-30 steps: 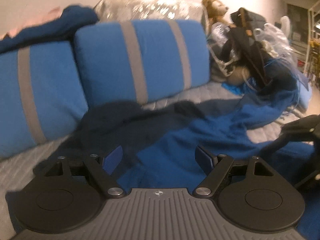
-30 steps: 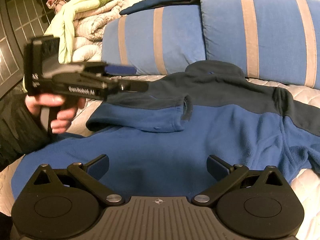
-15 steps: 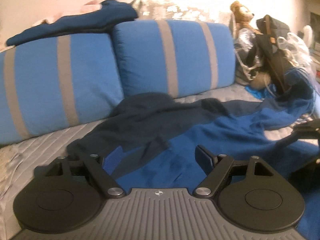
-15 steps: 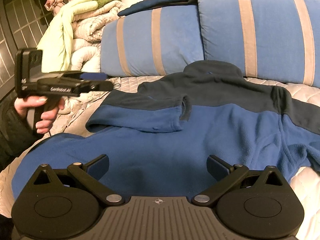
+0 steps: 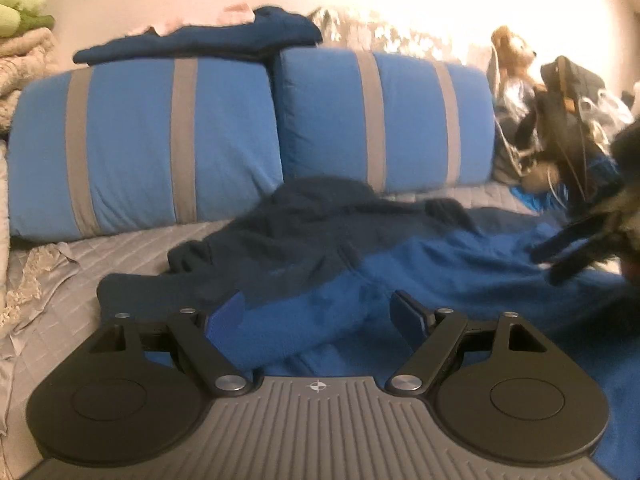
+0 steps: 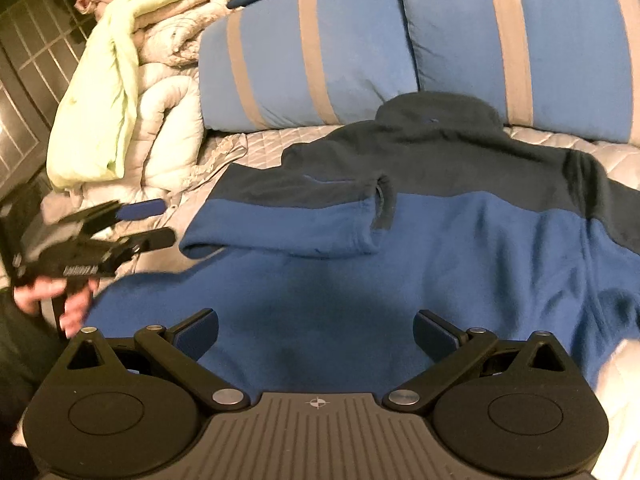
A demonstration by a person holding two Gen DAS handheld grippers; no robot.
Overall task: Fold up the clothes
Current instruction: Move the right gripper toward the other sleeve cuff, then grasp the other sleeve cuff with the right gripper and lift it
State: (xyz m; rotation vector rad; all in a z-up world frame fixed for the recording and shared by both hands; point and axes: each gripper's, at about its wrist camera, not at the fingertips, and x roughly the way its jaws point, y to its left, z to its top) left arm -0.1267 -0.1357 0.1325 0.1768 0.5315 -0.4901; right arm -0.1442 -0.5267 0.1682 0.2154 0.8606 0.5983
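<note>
The right claw is being held with its jaws apart and empty over the blue lower part of the fleece. The left claw is likewise being kept wide apart, nothing gripped, above a folded-in sleeve. The fleece is being left spread flat on the bed, its dark collar toward two striped pillows. Beyond, a dark garment is being carried on the pillows.
</note>
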